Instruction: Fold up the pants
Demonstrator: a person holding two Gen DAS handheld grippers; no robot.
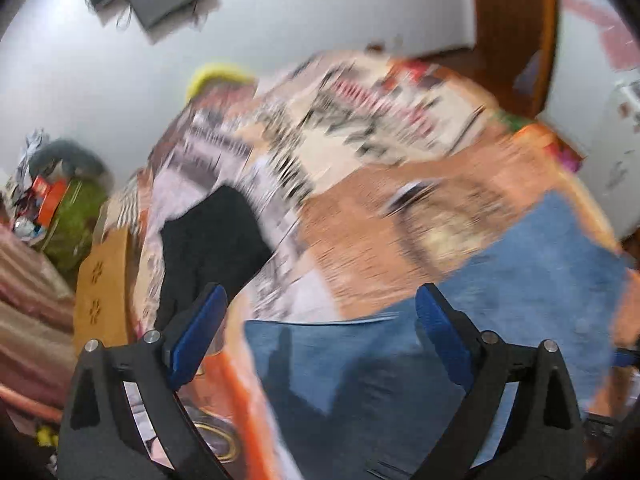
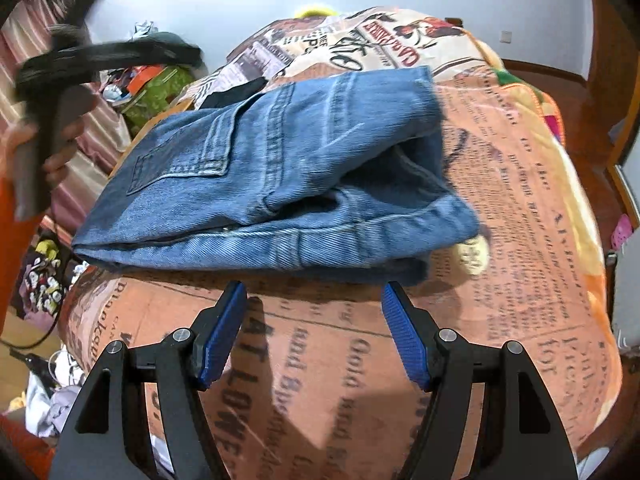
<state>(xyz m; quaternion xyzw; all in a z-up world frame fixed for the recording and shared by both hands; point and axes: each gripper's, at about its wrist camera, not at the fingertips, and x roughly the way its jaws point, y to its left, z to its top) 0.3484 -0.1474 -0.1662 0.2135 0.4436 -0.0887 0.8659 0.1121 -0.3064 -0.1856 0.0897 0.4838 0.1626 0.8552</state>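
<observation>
The blue jeans (image 2: 272, 168) lie folded into a thick bundle on the bed, back pocket up, just beyond my right gripper (image 2: 314, 288). That gripper is open over the printed cover with nothing between its blue pads. In the blurred left wrist view the denim (image 1: 400, 360) spreads below and to the right of my left gripper (image 1: 320, 296), which stands wide open and empty. A hand (image 2: 60, 136) at the upper left of the right wrist view holds the left tool's handle, raised off the jeans' left end.
A newspaper-print bed cover (image 2: 520, 208) fills the bed. A black garment (image 1: 216, 236) lies past the jeans. A wooden board (image 1: 104, 292), a green bag (image 1: 76, 220) and loose clothes on the floor (image 2: 44, 264) line the bed's left side.
</observation>
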